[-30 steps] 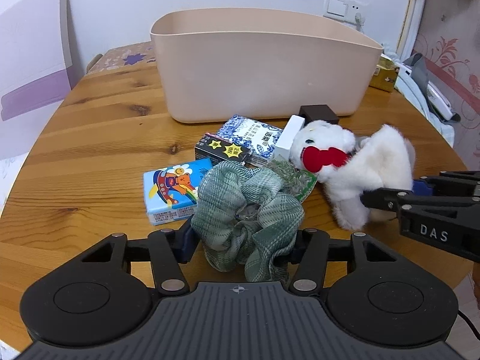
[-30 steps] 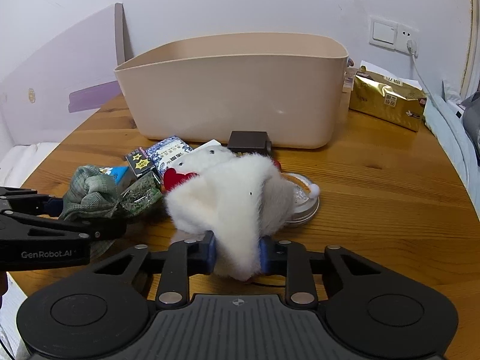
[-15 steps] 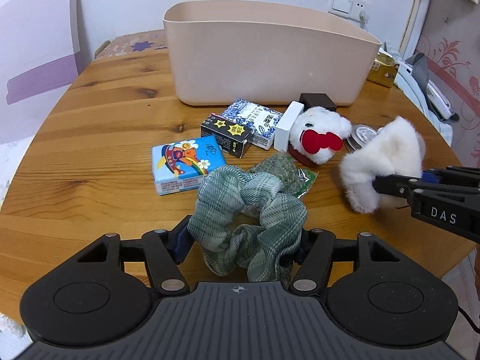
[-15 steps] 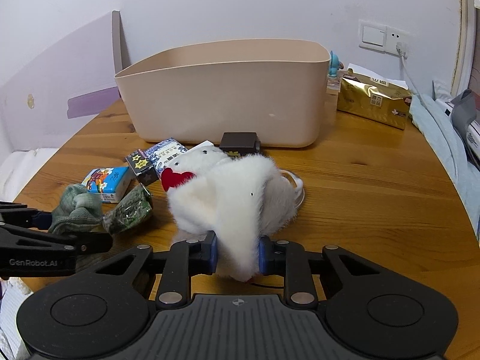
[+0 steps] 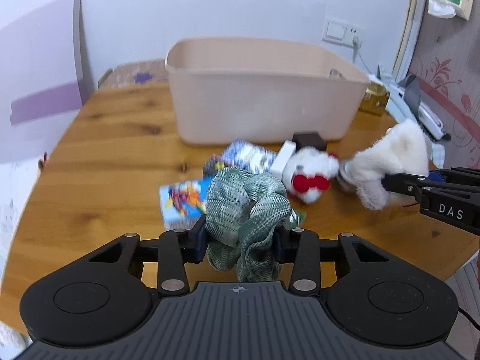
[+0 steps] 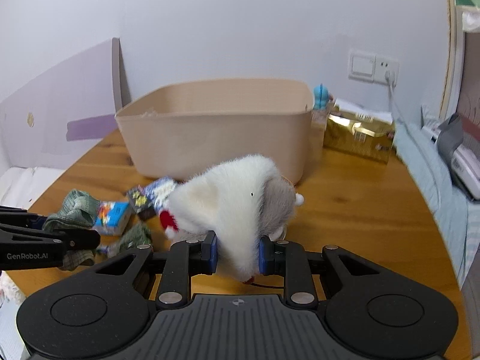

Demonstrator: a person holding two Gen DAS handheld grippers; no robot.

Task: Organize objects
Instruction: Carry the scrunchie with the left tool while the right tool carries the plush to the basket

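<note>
**Two soft loads held short of the bin, both loosely gripped**

Left wrist view: the left gripper (image 5: pixel 240 241) has its fingers clamped on the green plaid scrunchie (image 5: pixel 244 207), which bulges above and sags below them; the beige bin (image 5: pixel 264 96) stands at twelve o'clock on the counter (image 5: pixel 99 180), well beyond the cloth; the cartoon box (image 5: pixel 183 204) and blue-white packet (image 5: pixel 247 156) lie between; the white plush toy (image 5: pixel 390 162) hangs at three o'clock, its head with the red bow low over the counter; I judge the drooping folds may catch the cartoon box on the way forward.

Right wrist view: the right gripper (image 6: pixel 237 255) has its fingers closed on a narrow tuft of the plush toy, the bulk rising toward twelve o'clock; the bin sits just behind it; the gold pouch (image 6: pixel 358 138) lies at two o'clock; the pinch looks thin, so the fur may slide free mid-carry; the dangling head may also strike the bin's near wall if the lift is too low; blur suggests quick motion, raising both risks.
</note>
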